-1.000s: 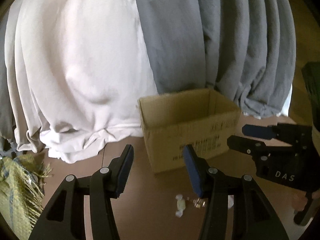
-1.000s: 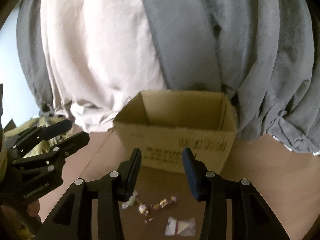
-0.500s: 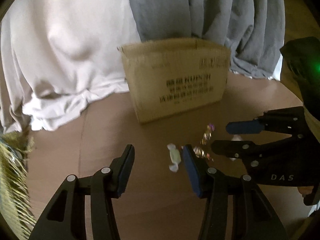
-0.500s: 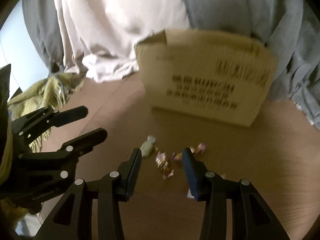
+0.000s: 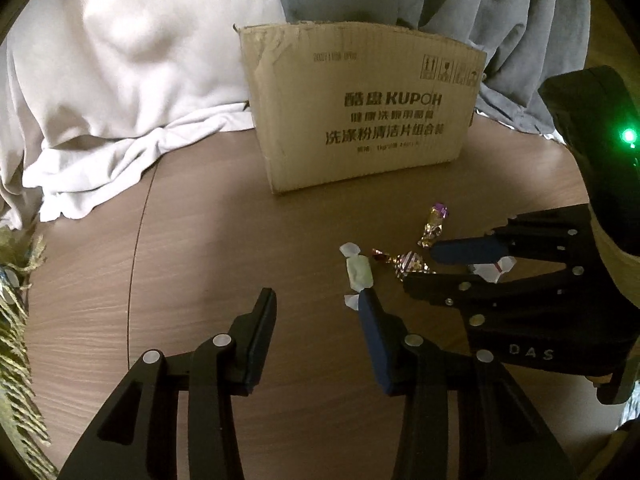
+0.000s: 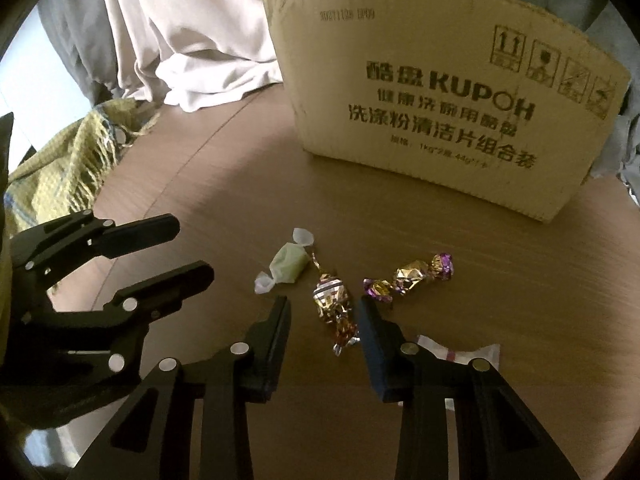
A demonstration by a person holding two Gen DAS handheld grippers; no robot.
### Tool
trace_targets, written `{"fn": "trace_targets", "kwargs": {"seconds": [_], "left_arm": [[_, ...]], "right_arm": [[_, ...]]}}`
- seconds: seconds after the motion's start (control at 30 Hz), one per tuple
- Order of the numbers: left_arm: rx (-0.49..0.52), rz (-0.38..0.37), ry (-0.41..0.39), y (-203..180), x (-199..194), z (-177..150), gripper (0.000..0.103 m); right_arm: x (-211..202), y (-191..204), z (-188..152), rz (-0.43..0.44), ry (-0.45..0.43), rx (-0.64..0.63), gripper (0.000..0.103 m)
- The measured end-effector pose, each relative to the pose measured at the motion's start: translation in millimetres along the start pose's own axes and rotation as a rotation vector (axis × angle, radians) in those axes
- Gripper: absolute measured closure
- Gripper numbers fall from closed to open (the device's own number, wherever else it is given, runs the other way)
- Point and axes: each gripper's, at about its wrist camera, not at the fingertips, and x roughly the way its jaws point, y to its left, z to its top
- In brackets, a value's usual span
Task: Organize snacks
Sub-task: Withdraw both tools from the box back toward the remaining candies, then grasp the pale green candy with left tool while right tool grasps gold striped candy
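Observation:
Several wrapped candies lie on the brown table in front of a cardboard box (image 6: 436, 104), also in the left wrist view (image 5: 360, 112). A pale green candy (image 6: 289, 267) (image 5: 359, 273) is leftmost. A gold striped candy (image 6: 334, 308) (image 5: 410, 264) lies between my right gripper's fingertips. A gold and purple candy (image 6: 412, 276) (image 5: 434, 224) is to its right. A white packet (image 6: 460, 354) (image 5: 492, 270) is partly hidden. My right gripper (image 6: 324, 312) is open low over the striped candy. My left gripper (image 5: 316, 304) is open and empty, its right fingertip beside the green candy.
White and grey cloth (image 5: 132, 60) hangs behind the box. A yellow fringed blanket (image 6: 60, 164) lies at the table's left edge. The brown table (image 5: 192, 248) runs left of the candies. Each gripper shows in the other's view (image 5: 500, 280) (image 6: 100, 280).
Both grippers have tilted down and moved closer to the table. The candies, earlier low in view, now lie at the fingertips. Both stay open.

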Motion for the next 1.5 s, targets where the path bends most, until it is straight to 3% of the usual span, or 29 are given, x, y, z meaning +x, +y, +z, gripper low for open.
{"fn": "trace_targets", "kwargs": {"seconds": [0.17,0.37,0.7,1.13,1.5], "left_arm": [[-0.005,-0.017,0.022,1,8,0,0.061],[-0.009,-0.037,0.028,-1,13,5,0.061],[0.008,-0.060,0.041,-16,29,16,0.061],[-0.046,-0.077,0.095,-24,58,24,0.084],[-0.085,-0.062,0.039,-20,33,27,0.085]], "right_arm": [[8,1,3,-0.014,0.008,-0.013,0.068],[13,1,5,-0.019,0.009,-0.017,0.081],[-15,-12,0,-0.020,-0.064,0.041,0.081],[-22,-33,-3,-0.040,-0.073,0.104,0.081],[-30,-30,-2,-0.025,-0.099,0.112,0.081]]}}
